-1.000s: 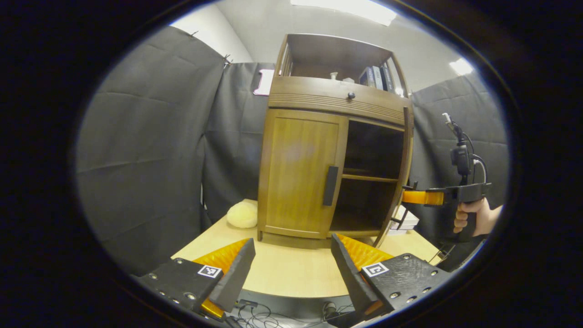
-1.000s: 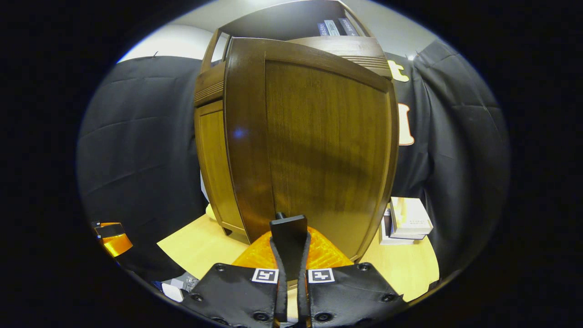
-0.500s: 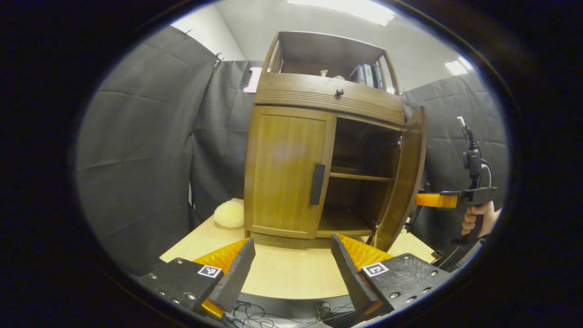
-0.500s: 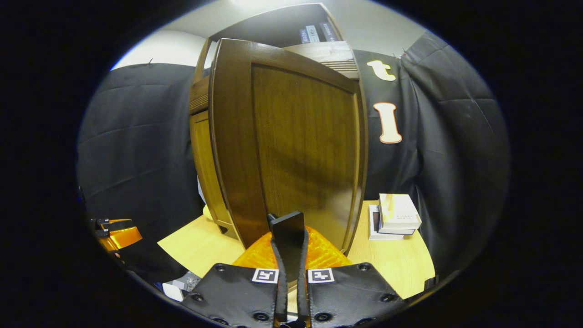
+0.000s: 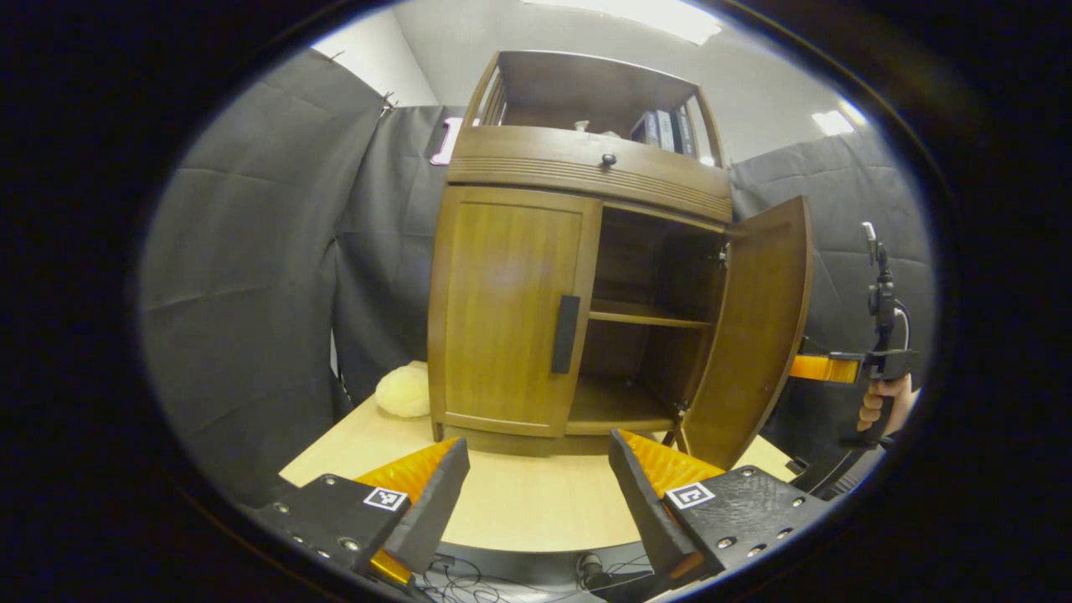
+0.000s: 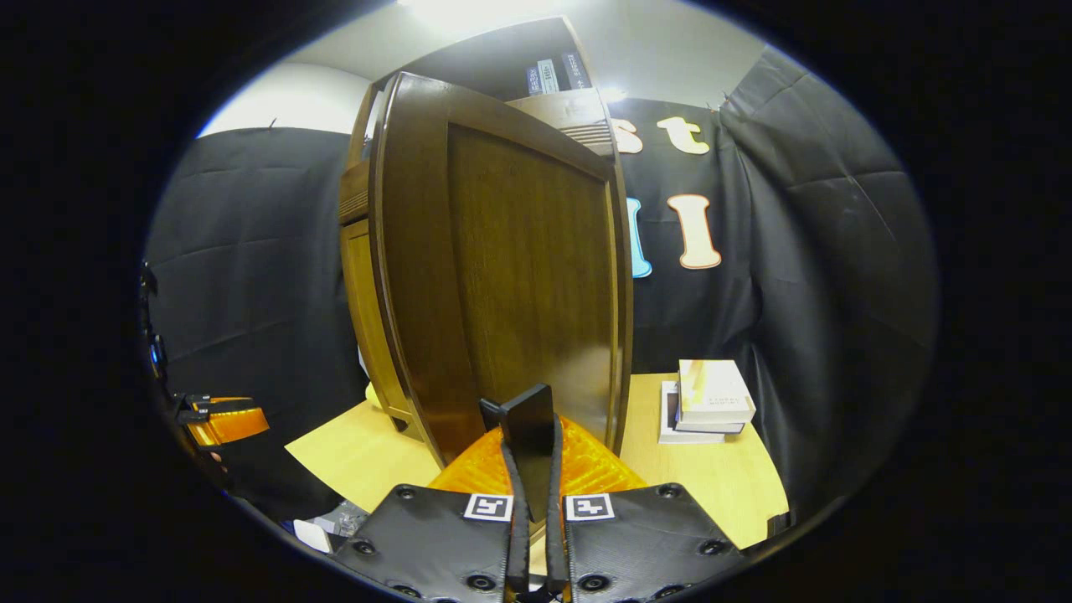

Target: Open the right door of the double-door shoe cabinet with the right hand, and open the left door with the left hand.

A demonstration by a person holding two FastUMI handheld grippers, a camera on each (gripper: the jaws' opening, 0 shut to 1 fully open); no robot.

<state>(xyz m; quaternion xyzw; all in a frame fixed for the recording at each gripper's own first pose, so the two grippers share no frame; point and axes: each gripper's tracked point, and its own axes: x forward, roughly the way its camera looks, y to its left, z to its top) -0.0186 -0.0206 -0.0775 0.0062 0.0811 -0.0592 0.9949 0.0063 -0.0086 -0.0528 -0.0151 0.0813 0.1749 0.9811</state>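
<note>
The shoe cabinet (image 5: 578, 276) stands on the table (image 5: 519, 502), half opened: the right gripper (image 6: 533, 469) is clenched on the right door's handle (image 6: 528, 423), right door (image 5: 754, 335) swung wide. The left door (image 5: 511, 310) remains closed; the left gripper (image 5: 536, 494) hangs spread and empty in front.

Shoe cabinet (image 5: 519, 310): dark brown wood, satin sheen, visible grain. Table (image 5: 519, 502): pale smooth wood laminate. Booth wall (image 5: 251, 276): matt black cloth, creased.
</note>
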